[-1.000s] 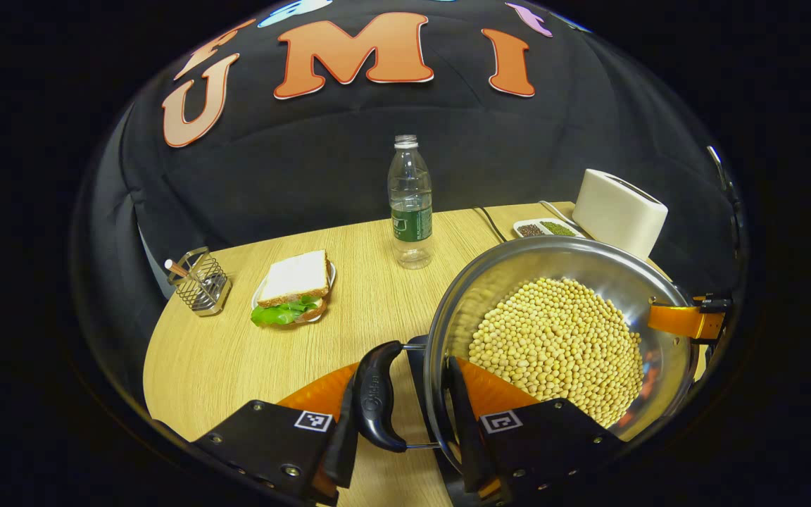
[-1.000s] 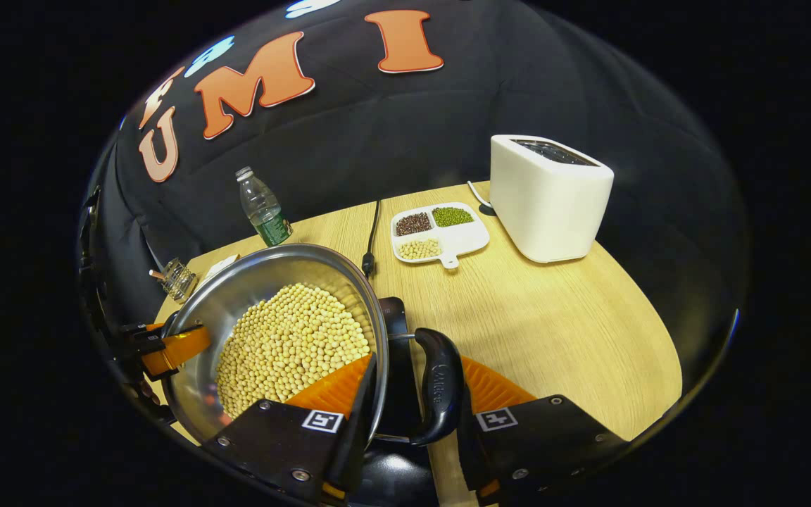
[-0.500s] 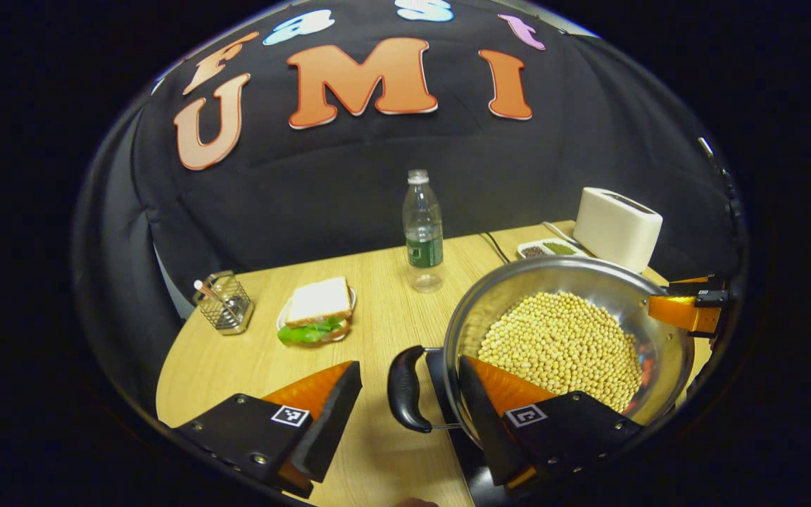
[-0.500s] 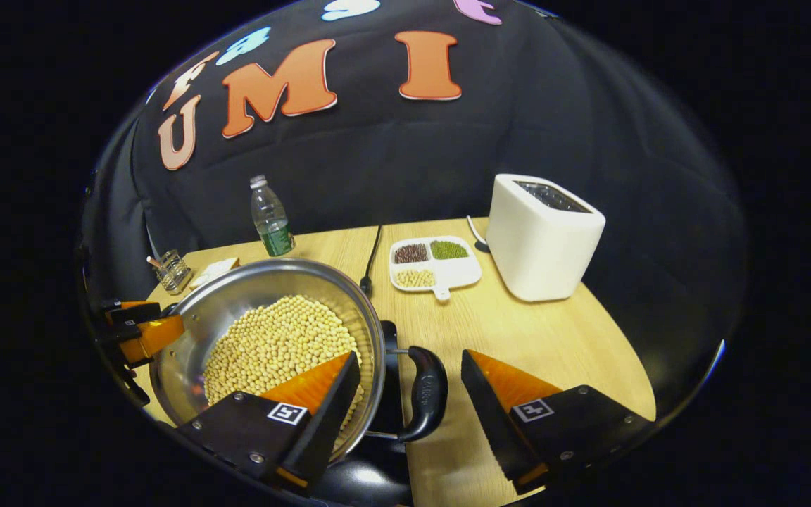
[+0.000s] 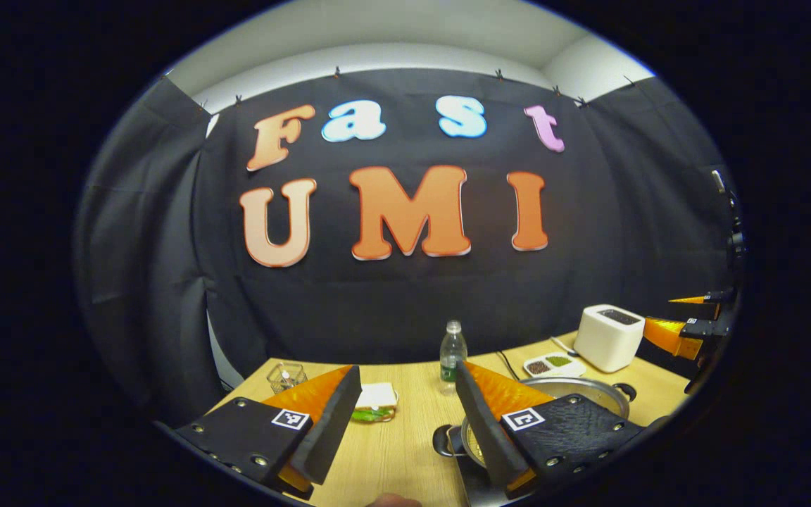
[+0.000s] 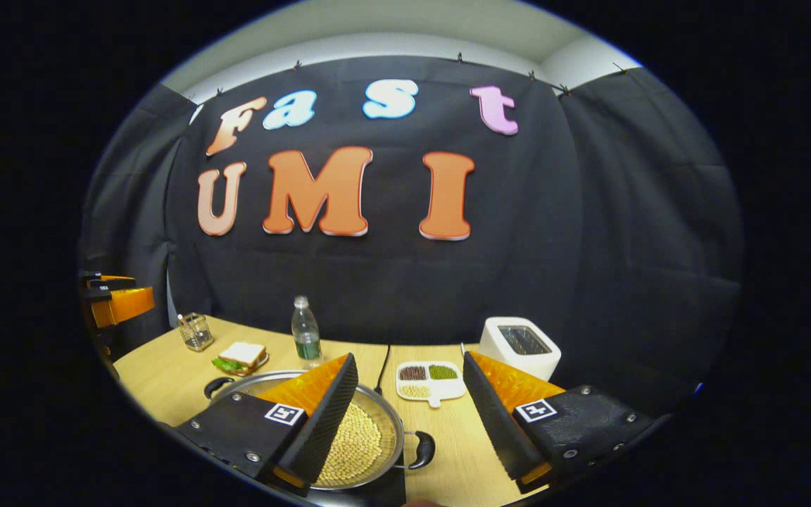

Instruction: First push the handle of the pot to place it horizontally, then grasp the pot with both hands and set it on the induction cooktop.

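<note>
On the table (image 6: pixel 166 373) sits one pot (image 6: pixel 370 440); two claws, left claw (image 5: pixel 405 429) and right claw (image 6: pixel 409 422), gape wide, empty.

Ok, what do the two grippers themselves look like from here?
Both match: the left gripper and right gripper each have two wedge-shaped jaws on black bolted plates, each plate carrying a small square black-and-white marker. No cables or sleeves are visible near them.

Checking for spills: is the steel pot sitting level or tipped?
Level, apparently. In the right gripper view the round steel pot sits flat, its rim even, with the yellow beans spread evenly inside.
</note>
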`<state>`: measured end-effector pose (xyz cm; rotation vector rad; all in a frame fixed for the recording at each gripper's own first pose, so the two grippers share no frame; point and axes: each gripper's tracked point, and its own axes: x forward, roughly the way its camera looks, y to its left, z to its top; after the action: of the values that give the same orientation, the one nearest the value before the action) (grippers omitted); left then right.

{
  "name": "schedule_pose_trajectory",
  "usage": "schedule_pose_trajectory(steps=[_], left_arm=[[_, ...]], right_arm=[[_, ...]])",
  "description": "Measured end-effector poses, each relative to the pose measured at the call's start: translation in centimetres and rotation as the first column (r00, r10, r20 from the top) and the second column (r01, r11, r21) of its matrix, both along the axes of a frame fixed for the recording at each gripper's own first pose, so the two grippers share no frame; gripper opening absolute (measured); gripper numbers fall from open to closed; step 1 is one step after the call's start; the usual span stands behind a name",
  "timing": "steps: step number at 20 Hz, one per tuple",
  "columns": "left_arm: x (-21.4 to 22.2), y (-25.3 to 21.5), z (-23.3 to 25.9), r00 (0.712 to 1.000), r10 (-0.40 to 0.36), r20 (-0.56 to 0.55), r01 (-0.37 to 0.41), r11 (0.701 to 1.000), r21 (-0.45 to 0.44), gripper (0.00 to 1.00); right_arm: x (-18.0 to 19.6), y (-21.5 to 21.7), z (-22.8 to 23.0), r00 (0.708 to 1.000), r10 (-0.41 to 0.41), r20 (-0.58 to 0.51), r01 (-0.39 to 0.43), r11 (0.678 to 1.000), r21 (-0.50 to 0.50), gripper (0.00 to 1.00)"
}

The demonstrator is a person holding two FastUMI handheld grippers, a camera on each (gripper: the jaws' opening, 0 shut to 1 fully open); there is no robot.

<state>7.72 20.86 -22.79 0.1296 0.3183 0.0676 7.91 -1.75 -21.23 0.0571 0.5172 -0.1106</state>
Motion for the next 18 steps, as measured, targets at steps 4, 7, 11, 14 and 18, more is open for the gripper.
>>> schedule_pose_trajectory(steps=[4, 7, 11, 14, 18], left_arm=[[-2.0, 0.8, 8.9, 0.987, 0.007, 0.161, -0.007, 1.000, -0.004, 0.84], [-3.6, 1.8, 14.6, 0.969, 0.023, 0.246, -0.019, 1.000, -0.021, 0.84], [-5.6, 2.8, 20.4, 0.953, 0.041, 0.300, -0.028, 0.998, -0.047, 0.84], [-6.5, 4.3, 22.9, 0.948, 0.079, 0.309, -0.068, 0.997, -0.047, 0.84], [-7.9, 6.3, 24.3, 0.941, 0.143, 0.306, -0.139, 0.990, -0.035, 0.83]], right_arm=[[0.3, -1.0, 9.1, 0.983, 0.009, 0.182, -0.009, 1.000, -0.002, 0.98], [-0.1, -1.6, 15.1, 0.963, 0.024, 0.269, -0.023, 1.000, -0.004, 0.97], [-0.6, -2.0, 20.8, 0.947, 0.044, 0.318, -0.060, 0.997, 0.041, 0.89], [-1.1, -2.2, 23.3, 0.936, 0.060, 0.345, -0.082, 0.996, 0.047, 0.93], [-1.5, -1.6, 25.8, 0.929, 0.093, 0.357, -0.125, 0.990, 0.069, 0.93]])
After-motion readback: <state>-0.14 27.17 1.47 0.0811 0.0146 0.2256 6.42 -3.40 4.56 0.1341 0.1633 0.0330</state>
